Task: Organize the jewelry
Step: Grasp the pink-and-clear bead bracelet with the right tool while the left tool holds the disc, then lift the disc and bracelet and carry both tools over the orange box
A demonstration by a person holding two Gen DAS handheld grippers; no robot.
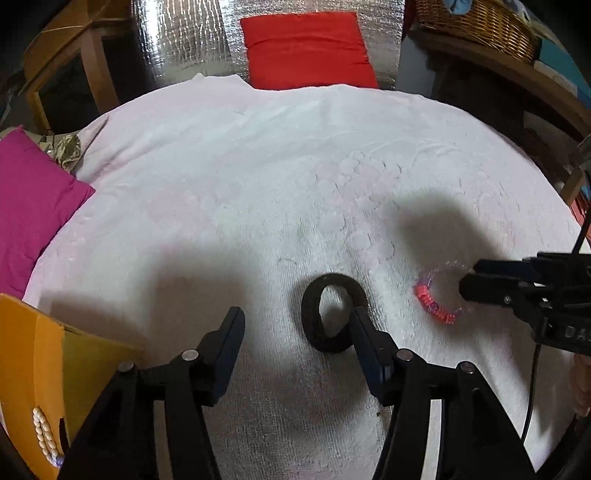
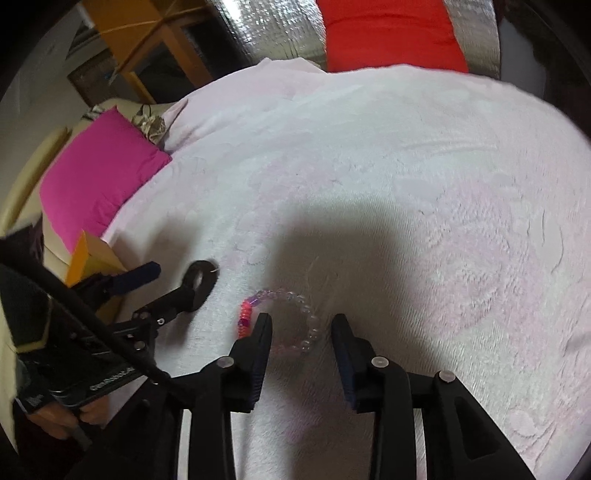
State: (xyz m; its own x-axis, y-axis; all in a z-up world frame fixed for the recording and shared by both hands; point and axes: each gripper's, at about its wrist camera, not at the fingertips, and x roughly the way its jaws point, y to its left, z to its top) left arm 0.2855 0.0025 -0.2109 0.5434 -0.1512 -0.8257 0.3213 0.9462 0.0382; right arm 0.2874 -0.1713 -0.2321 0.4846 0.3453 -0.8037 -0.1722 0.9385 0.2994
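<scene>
A beaded bracelet (image 2: 284, 321) — clear pale beads around most of the loop, a run of pink-red and purple beads on one side — lies flat on the white textured towel (image 2: 406, 177). In the right wrist view it sits directly at the tips of the right hand-held gripper (image 2: 301, 325), whose jaws are spread apart: the left finger (image 2: 258, 339) overlaps the coloured stretch of the loop, while the clear beads curve into the gap, short of the other finger. Nothing is clamped. From the left wrist view the same bracelet (image 1: 437, 293) lies just beside the tips of the right hand-held gripper (image 1: 469, 280), which reaches in from the right edge.

Near the bracelet, to its left, a black band (image 1: 330, 314) rests on the towel in a soft loop. The left hand-held gripper (image 1: 297, 317) is released, its fingers wide apart — the right finger (image 1: 365, 332) lies against the band's outer edge, the left one well clear of it. The band sits toward the right side of the gap, not gripped.

At the towel's left edge stands an orange cardboard box (image 1: 33, 369) with a string of pearl-like beads (image 1: 44, 432) showing in it. Beyond lie a magenta cushion (image 1: 33, 206), a red cushion (image 1: 306, 50) against silver foil sheeting (image 1: 184, 37), and a wicker basket (image 1: 476, 26).
</scene>
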